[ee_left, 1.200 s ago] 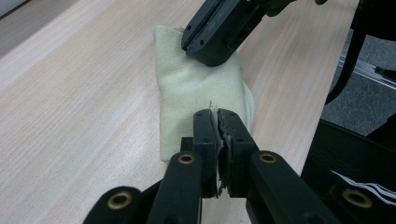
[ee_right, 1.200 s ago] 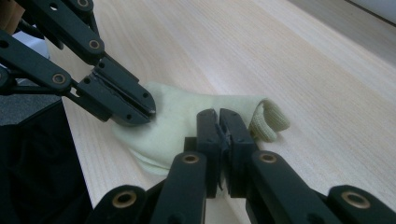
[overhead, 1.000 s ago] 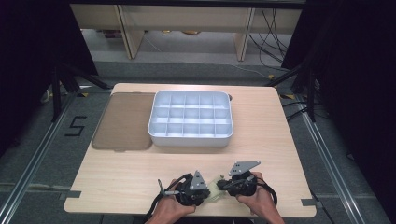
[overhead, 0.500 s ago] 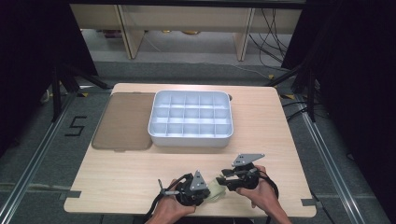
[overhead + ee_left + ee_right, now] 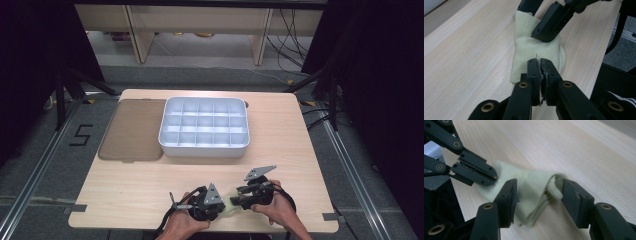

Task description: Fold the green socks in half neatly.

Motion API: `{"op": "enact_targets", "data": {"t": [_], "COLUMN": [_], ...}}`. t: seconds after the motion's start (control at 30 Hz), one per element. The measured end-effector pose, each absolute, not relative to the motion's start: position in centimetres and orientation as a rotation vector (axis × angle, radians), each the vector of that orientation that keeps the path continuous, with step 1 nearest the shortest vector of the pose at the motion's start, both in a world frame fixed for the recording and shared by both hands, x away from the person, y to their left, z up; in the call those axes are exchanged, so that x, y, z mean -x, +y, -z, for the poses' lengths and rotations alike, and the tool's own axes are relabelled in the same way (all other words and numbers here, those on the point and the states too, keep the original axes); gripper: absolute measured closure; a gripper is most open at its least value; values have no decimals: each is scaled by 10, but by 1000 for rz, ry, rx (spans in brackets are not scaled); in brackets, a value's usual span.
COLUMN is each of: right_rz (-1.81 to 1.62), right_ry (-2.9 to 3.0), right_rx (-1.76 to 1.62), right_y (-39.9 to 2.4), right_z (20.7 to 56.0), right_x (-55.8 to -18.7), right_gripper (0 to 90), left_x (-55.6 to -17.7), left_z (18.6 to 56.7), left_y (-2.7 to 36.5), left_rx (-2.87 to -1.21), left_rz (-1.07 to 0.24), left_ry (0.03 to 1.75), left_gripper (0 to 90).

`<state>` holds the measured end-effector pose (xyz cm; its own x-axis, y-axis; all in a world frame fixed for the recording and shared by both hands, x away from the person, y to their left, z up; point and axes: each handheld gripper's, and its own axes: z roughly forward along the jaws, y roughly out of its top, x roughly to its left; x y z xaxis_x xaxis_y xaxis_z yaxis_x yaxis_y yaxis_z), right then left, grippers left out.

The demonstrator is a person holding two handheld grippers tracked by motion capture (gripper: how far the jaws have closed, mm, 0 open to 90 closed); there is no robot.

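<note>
A folded pale yellow cloth (image 5: 231, 204) lies on the wooden table (image 5: 125, 185) near its front edge, between two hand-held grippers. My left gripper (image 5: 539, 61) is shut on one end of the cloth (image 5: 534, 47). From the opposite side, my right gripper (image 5: 539, 187) straddles the cloth (image 5: 529, 182). Its jaws have just been opening and now stand apart, with the bunched fold and hem between them. In the high view the left gripper (image 5: 223, 203) and right gripper (image 5: 236, 200) point at each other.
A white tray (image 5: 204, 145) with several empty compartments stands at the table's middle back. A flat brown lid (image 5: 132, 129) lies to its left. The table's front edge runs just beneath both hands.
The right gripper has tilted and shifted slightly rightward, away from the left one. The left hand has kept still on the cloth.
</note>
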<state>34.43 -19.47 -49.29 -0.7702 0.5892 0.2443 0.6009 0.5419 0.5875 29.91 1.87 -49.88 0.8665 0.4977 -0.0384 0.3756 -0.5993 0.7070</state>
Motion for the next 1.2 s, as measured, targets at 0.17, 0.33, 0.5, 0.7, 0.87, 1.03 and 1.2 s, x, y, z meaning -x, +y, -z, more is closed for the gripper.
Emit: {"op": "enact_targets", "data": {"t": [0.17,0.33,0.5,0.7,0.87,1.03,1.2], "right_rz": [1044,1031,1048,1053,1032,1046,1092], "right_ry": [-2720,-2723,-2702,-2684,-2710,-2801,-2846], "right_rx": [1071,1055,1053,1055,1075,1047,1010], "right_y": [-193,-192,-192,-193,-191,-189,-190], "right_z": [495,497,499,500,497,481,479], "right_x": [-345,-344,-344,-343,-341,-338,-345], "right_gripper": [496,515,536,568,535,416,378], "left_x": [-299,-299,-299,-297,-298,-298,-297], "left_z": [499,499,499,499,499,499,499], "left_y": [19,19,19,18,18,18,18], "left_rx": [-2288,-2292,-2289,-2285,-2287,-2288,-2286], "left_rz": [-208,-211,-213,-211,-213,-214,-212], "left_ry": [621,617,617,635,629,627,627], "left_gripper": [849,849,849,849,849,850,850]}}
